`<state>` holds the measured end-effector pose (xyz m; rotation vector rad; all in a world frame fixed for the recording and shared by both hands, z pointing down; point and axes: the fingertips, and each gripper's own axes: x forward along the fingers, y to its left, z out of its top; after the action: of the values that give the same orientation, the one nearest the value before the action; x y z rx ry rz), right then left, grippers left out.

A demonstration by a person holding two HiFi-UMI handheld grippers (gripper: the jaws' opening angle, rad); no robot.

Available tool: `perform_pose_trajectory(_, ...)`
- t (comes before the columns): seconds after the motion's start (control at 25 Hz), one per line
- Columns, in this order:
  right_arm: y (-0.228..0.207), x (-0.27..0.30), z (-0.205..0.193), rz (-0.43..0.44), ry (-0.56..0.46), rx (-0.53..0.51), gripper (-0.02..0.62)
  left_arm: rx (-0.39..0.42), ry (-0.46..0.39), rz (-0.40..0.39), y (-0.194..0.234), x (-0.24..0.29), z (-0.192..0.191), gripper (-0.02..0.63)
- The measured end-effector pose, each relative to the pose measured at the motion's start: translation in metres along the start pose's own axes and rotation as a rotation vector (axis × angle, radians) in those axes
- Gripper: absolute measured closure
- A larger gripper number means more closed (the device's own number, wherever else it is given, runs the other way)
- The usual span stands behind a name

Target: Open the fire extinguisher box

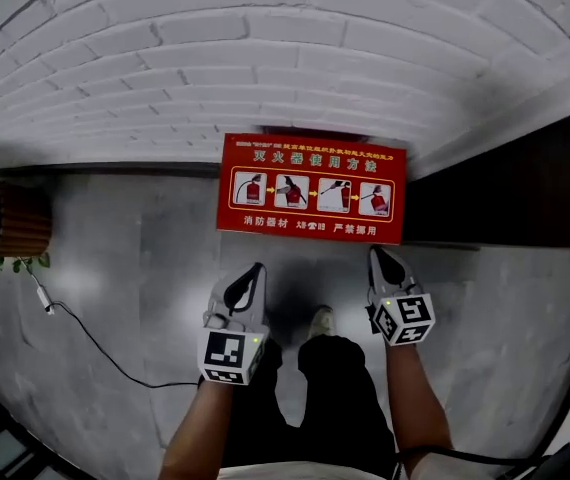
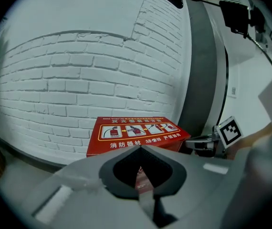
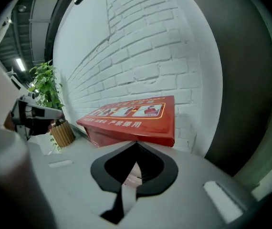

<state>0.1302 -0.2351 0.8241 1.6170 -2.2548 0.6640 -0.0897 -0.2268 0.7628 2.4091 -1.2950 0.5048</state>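
The red fire extinguisher box (image 1: 311,187) stands on the floor against the white brick wall, its lid down, with instruction pictures on top. My left gripper (image 1: 256,271) hovers in front of the box's left half, a short way off its front edge, jaws shut and empty. Close to the box's front right corner, my right gripper (image 1: 376,255) is also shut and empty. The box (image 2: 135,130) fills the middle of the left gripper view beyond the left gripper (image 2: 141,148). In the right gripper view the box (image 3: 137,115) lies just past the right gripper (image 3: 136,142).
A wicker planter (image 1: 15,219) with a green plant stands at the left by the wall. A white cable (image 1: 100,343) trails over the grey floor. A dark wall panel (image 1: 510,188) runs right of the box. The person's legs and shoe (image 1: 320,320) are between the grippers.
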Motion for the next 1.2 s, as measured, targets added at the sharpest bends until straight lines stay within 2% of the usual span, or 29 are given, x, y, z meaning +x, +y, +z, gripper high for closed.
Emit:
perform_pose_trajectory(0.36, -0.005, 0.012, -0.004, -0.030, 0.008, 0.014, 0.592, -0.025, 0.019, 0.019, 0.016, -0.006, -0.011, 0.603)
perform_pose_trajectory(0.6, 0.000, 0.001, 0.018, -0.044, -0.030, 0.012, 0.592, -0.019, 0.005, 0.019, 0.020, -0.010, 0.000, 0.603)
perform_pose_trajectory(0.8, 0.009, -0.016, 0.065, -0.034, -0.094, -0.030, 0.592, -0.020, -0.008, 0.027, 0.022, -0.017, 0.017, 0.603)
perform_pose_trajectory(1.2, 0.006, -0.008, 0.198, -0.035, -0.215, -0.090, 0.592, -0.027, -0.052, 0.032, 0.022, -0.041, 0.079, 0.603)
